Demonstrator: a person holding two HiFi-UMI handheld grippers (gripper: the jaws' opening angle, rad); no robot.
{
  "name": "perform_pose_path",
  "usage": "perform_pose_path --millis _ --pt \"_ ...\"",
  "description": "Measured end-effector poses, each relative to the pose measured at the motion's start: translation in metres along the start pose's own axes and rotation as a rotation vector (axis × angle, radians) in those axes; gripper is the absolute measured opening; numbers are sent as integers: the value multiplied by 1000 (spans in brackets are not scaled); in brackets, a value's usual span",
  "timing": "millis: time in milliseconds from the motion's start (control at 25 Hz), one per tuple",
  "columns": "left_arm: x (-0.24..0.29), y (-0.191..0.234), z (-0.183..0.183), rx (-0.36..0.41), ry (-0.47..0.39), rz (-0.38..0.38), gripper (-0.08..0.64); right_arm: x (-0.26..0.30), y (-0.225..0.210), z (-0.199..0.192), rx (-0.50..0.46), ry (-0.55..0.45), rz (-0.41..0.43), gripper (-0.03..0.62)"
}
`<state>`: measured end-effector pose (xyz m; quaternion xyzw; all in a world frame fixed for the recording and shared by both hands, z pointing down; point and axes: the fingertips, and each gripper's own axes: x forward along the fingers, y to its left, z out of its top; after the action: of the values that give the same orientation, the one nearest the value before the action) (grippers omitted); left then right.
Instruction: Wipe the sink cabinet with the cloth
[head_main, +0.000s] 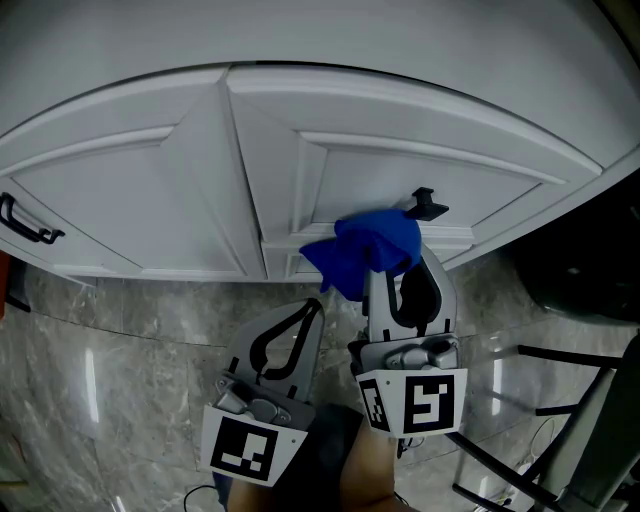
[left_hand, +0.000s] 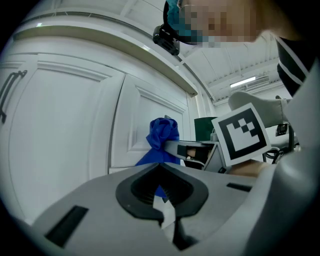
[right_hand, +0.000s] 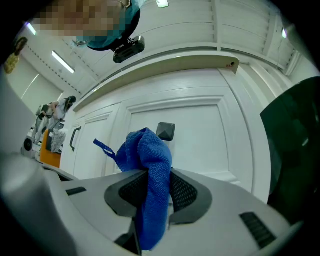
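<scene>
Nearest to me, low in the head view, the left gripper (head_main: 316, 310) is hanging idle over the grey marble-patterned floor (head_main: 120, 370), its fingers closed together on nothing. Just beside it, the right gripper (head_main: 400, 272) is reaching forward, its fingers clamping the blue microfibre cloth (head_main: 370, 245). Most of the cloth is bunching in a loose wad beyond the fingertips, and a tail is trailing back between them.

Beyond that wad, the white panelled sink cabinet door (head_main: 400, 180) is standing shut. The cloth is sitting at its lower rail, just below the small black square knob (head_main: 428, 205). I cannot tell whether the cloth is pressing on the paint or only hovering near it. Farther left, the neighbouring door is showing a black bar handle (head_main: 25, 225).

I am judging the wiping to be under way. To do it well, I would push the wad flat against the panel so that cloth, never the fingers, meets the paint. Then I would sweep in overlapping passes, steering around the knob and working into the panel grooves.
</scene>
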<state>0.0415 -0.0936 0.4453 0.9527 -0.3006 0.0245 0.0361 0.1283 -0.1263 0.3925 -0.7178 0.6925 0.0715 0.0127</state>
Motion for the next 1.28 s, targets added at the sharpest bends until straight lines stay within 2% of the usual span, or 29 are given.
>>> perform_pose_path --millis 440,1280 --pt "-1 -1 -1 -8 7 -6 3 -10 -33 -4 28 3 -102 118" --pt "2 1 -7 0 28 -12 3 -22 -69 -7 58 -12 -218 118"
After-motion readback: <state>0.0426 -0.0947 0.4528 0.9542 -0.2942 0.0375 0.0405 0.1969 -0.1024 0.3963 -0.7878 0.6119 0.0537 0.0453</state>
